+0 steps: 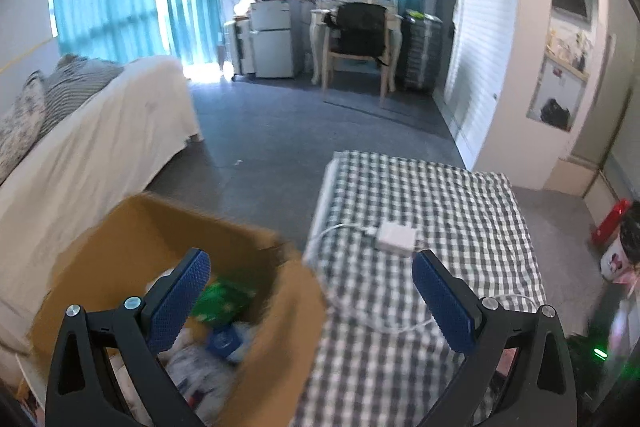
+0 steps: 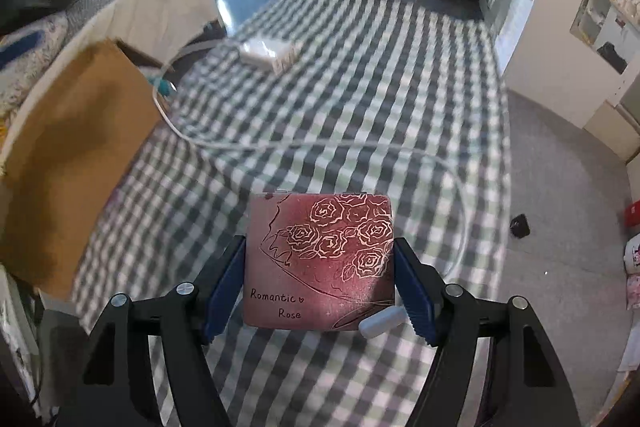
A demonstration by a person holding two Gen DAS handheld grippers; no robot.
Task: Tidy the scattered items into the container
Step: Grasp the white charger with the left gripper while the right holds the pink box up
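A brown cardboard box point(image 1: 132, 239) stands left of the checkered table point(image 1: 460, 211); inside lie a green packet point(image 1: 220, 301), a blue item and white wrappers. My left gripper point(image 1: 312, 301) is open and empty, its left finger over the box, its right finger over the table. My right gripper point(image 2: 320, 283) is shut on a dark red "Romantic Rose" box point(image 2: 320, 259) and holds it above the checkered cloth point(image 2: 360, 87). The cardboard box point(image 2: 72, 155) is to its left in the right wrist view. A white power adapter point(image 1: 396, 235) with its cable lies on the table, also in the right wrist view point(image 2: 268, 51).
A white-covered bed point(image 1: 92, 147) lies left of the box. A desk with a chair point(image 1: 358, 39), a small fridge point(image 1: 272, 39) and a suitcase stand at the far wall. A red item point(image 1: 610, 221) and bags sit on the floor at right.
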